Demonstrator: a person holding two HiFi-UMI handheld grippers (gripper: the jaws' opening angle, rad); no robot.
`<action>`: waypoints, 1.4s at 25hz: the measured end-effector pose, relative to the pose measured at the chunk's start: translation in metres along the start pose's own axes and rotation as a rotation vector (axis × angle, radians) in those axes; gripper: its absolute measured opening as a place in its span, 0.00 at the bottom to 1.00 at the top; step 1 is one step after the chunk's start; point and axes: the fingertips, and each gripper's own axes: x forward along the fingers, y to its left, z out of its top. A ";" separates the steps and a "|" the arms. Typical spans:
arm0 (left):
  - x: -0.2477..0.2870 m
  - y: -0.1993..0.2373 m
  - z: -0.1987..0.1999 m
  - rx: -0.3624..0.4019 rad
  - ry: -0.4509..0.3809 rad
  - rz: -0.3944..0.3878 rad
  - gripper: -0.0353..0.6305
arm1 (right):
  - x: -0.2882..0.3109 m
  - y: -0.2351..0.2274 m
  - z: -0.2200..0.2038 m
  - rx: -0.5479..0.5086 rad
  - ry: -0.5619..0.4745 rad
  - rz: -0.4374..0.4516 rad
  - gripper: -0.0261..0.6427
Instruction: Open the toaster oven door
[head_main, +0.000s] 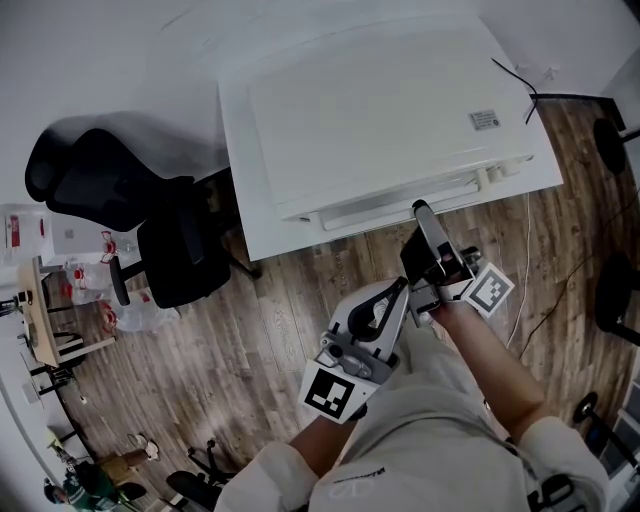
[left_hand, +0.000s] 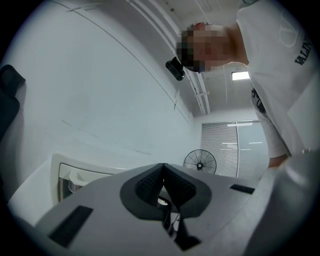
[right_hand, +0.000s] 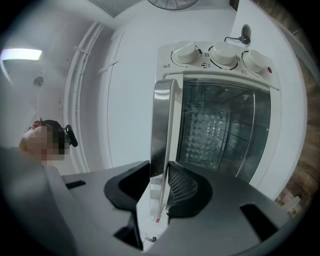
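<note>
A white toaster oven (head_main: 380, 110) stands on a white table (head_main: 238, 190), its top facing the head view. In the right gripper view its glass door (right_hand: 225, 125) looks closed, with three knobs (right_hand: 222, 54) beside it. The chrome door handle (right_hand: 161, 130) runs between the jaws of my right gripper (right_hand: 159, 192), which stand wide on either side of the bar. In the head view that gripper (head_main: 421, 210) reaches to the handle (head_main: 390, 208) at the oven's front edge. My left gripper (head_main: 398, 292) hangs back near the person's body, shut and empty (left_hand: 163, 176), pointing up at the ceiling.
A black office chair (head_main: 120, 200) stands left of the table. A black cable (head_main: 520, 85) trails off the table's right corner. Another chair base (head_main: 615, 300) sits on the wood floor at right. A standing fan (left_hand: 199, 163) shows in the left gripper view.
</note>
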 end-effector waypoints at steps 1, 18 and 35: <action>0.000 0.000 0.000 0.001 -0.002 0.001 0.06 | 0.000 0.000 0.000 -0.003 0.001 -0.001 0.21; -0.005 -0.003 0.001 0.012 -0.011 0.015 0.06 | -0.028 0.001 -0.011 0.000 0.023 -0.070 0.21; -0.017 -0.009 -0.024 0.076 0.048 0.039 0.06 | -0.084 -0.007 -0.034 0.015 0.096 -0.151 0.21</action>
